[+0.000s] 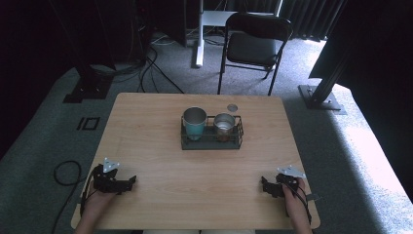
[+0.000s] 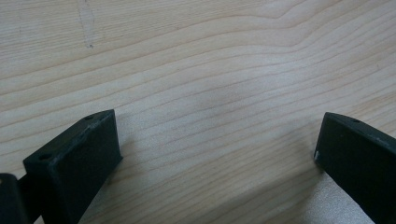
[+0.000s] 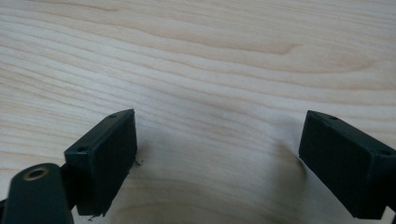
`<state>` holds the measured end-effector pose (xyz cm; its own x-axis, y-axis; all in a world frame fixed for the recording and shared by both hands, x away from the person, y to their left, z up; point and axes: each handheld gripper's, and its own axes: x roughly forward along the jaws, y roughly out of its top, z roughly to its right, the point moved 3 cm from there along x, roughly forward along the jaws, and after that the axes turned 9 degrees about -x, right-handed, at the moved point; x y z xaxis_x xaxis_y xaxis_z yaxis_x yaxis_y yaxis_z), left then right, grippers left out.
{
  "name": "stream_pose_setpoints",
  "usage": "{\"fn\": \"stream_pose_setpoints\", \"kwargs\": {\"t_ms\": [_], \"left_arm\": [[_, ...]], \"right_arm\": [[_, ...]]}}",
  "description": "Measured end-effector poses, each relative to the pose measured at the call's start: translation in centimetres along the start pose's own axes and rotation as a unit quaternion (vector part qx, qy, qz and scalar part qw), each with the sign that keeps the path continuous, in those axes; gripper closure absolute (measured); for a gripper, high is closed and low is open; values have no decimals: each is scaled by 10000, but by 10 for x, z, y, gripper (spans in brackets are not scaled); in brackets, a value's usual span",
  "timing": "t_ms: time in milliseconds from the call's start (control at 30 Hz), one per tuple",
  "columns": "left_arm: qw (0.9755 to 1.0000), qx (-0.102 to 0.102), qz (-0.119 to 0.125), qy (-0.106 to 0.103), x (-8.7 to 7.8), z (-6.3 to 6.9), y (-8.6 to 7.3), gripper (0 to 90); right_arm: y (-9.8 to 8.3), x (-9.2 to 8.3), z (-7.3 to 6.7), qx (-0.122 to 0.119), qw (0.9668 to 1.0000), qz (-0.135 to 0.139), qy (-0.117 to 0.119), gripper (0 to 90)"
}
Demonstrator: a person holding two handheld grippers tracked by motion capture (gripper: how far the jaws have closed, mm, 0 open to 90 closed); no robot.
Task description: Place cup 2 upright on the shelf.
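Observation:
A black wire basket (image 1: 212,141) stands at the middle of the wooden table (image 1: 156,146). It holds a teal metal cup (image 1: 195,123) on its left and a smaller brown-banded metal cup (image 1: 224,126) on its right. My left gripper (image 1: 130,181) rests near the front left corner, open, its jaws wide apart over bare wood (image 2: 215,121). My right gripper (image 1: 264,185) rests near the front right corner, open too, with nothing between its jaws (image 3: 219,126). Both point toward the table's middle.
A small round metal lid (image 1: 232,107) lies on the table behind the basket. Beyond the far edge stands a black folding chair (image 1: 254,46). Cables (image 1: 63,173) trail on the grey carpet at left. Dark frame posts (image 1: 326,83) stand at both sides.

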<state>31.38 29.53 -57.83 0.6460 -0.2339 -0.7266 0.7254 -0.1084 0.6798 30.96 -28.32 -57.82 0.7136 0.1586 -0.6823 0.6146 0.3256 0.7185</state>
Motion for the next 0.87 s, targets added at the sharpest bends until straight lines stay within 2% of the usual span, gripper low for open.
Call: {"fn": "stream_pose_setpoints", "kwargs": {"t_ms": [167, 433, 867], "left_arm": [[10000, 0, 0, 1, 0, 0, 0, 7], [10000, -3, -1, 5, 0, 0, 0, 7], [10000, -12, -4, 16, 0, 0, 0, 7]], "right_arm": [[-5, -4, -1, 98, 9999, -39, 94, 112], [-8, -8, -2, 252, 9997, -59, -45, 112], [-8, -8, -2, 257, 9996, -61, -42, 111]]}}
